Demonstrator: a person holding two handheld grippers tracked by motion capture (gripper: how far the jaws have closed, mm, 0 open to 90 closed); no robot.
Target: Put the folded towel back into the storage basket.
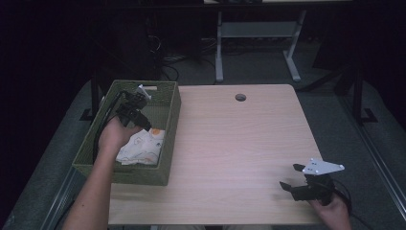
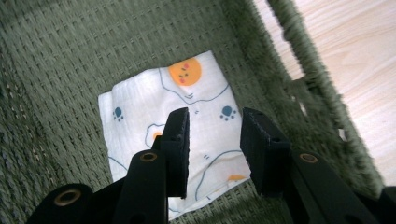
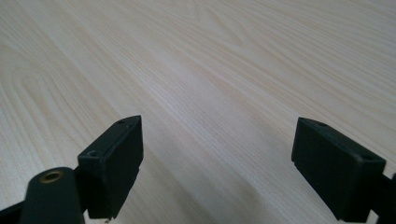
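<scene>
With the cloth [image 2: 168, 109] lying flat on the basket [image 1: 168, 120] floor, looks dropped off: left gripper [image 2: 212, 135] parted above it, pinching nothing. Right gripper [image 3: 217, 158] spread wide over bare table [image 3: 210, 60], just idling.

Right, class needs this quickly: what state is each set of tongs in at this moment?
Left tongs: open, holding nothing, above the folded cloth lying in the green basket.
Right tongs: open wide, empty, over the bare table.
</scene>
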